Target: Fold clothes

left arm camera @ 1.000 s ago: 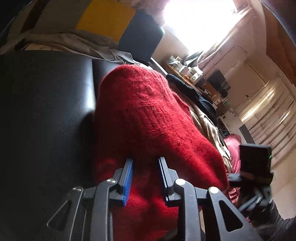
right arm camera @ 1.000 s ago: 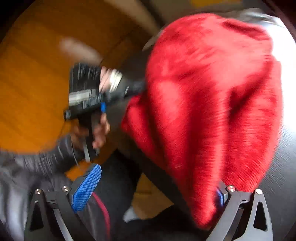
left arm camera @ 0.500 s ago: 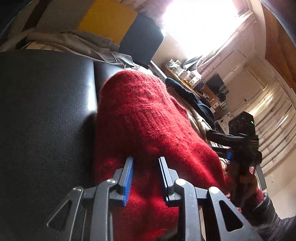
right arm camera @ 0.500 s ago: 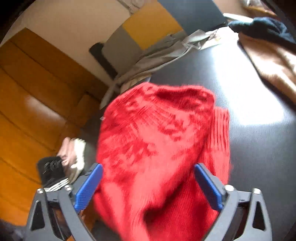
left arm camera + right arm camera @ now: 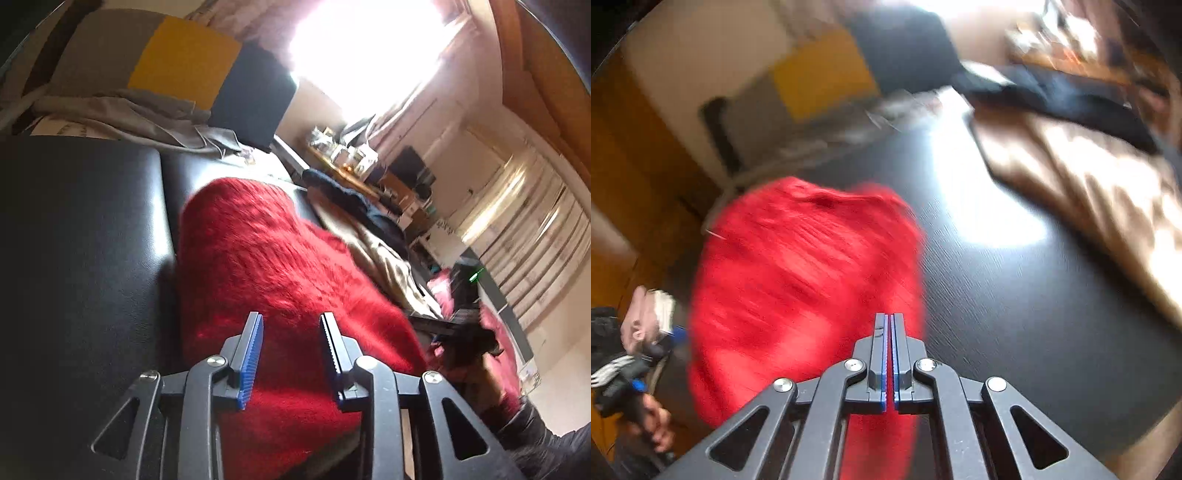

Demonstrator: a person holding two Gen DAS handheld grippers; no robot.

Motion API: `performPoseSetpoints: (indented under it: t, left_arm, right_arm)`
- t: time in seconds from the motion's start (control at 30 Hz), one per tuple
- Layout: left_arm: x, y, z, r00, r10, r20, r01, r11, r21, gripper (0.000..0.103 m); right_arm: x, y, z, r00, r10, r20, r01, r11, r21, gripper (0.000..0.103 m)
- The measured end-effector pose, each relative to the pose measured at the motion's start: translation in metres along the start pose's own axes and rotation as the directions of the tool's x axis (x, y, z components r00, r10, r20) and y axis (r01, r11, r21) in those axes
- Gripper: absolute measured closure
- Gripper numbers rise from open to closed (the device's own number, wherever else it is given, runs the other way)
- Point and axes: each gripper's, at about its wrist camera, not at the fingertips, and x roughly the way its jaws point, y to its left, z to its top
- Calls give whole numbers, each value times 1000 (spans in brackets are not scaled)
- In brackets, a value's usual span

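Glaring bright window point(image 5: 369, 48), wooden wall panels point(image 5: 624, 177), cluttered wooden shelf point(image 5: 354, 173), black leather surface point(image 5: 74, 240).

A lived-in home room: black sofa point(image 5: 81, 229), strewn clothes point(image 5: 1082, 177), cluttered shelf point(image 5: 354, 162).

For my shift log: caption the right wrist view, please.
Right tongs shut over the edge of a red knit sweater on the black tabletop; tan garment beyond.

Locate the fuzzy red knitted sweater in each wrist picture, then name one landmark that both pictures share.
Left wrist: the fuzzy red knitted sweater fills the centre, running to the bottom edge.
Right wrist: it lies left of centre, reaching the bottom.
Shared landmark: the yellow panel near the top.
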Motion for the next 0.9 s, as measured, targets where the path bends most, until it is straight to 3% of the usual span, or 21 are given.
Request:
performPoseSetpoints:
  t: [0.1,0.2,0.27,0.3,0.33,0.43,0.53,0.6,0.63,0.67,0.7,0.8,0.9]
  left_arm:
    - [2,5,7,999,48,-7,-48,999,-21,72]
    - [-5,13,13,999,42,12,-42,997,-62,71]
    - [-8,15,14,999,48,14,-47,996,-69,71]
    - [-9,16,13,999,51,14,-50,996,-71,71]
    - [-10,17,13,998,54,14,-53,996,-74,71]
    - [-12,18,6,999,53,4,-52,996,-78,71]
    - [-13,18,2,999,48,-3,-48,995,-84,71]
    - [-12,18,-1,998,55,-14,-56,995,-87,71]
    - [-13,18,-1,998,53,-13,-54,995,-87,71]
    - [-15,17,-2,999,50,-10,-50,995,-87,71]
    - [-17,16,-2,999,46,-7,-47,995,-87,71]
    - [-24,12,-3,999,34,19,-32,997,-74,71]
    - [-28,5,0,999,2,47,0,999,-50,69]
  right_arm:
    - [1,-22,-16,991,127,39,-131,986,107,100]
    - [-22,-23,-10,959,250,133,-262,961,90,97]
    - [-31,-18,3,925,350,146,-362,930,68,79]
    - [-31,-13,9,920,365,143,-375,926,52,54]
    - [-30,-7,14,918,372,142,-380,925,33,41]
    - [-10,15,30,906,418,71,-421,906,39,38]
    - [19,24,37,922,387,-2,-386,920,68,33]
    - [32,31,39,933,360,-23,-358,932,54,33]
    - [37,37,40,944,328,-32,-327,945,30,45]
    - [42,43,42,955,295,-41,-295,955,6,65]
    - [40,51,43,966,255,-45,-256,966,-25,91]
    - [2,73,41,984,169,58,-159,975,-155,92]
    - [-35,77,26,981,82,177,-45,978,-203,93]
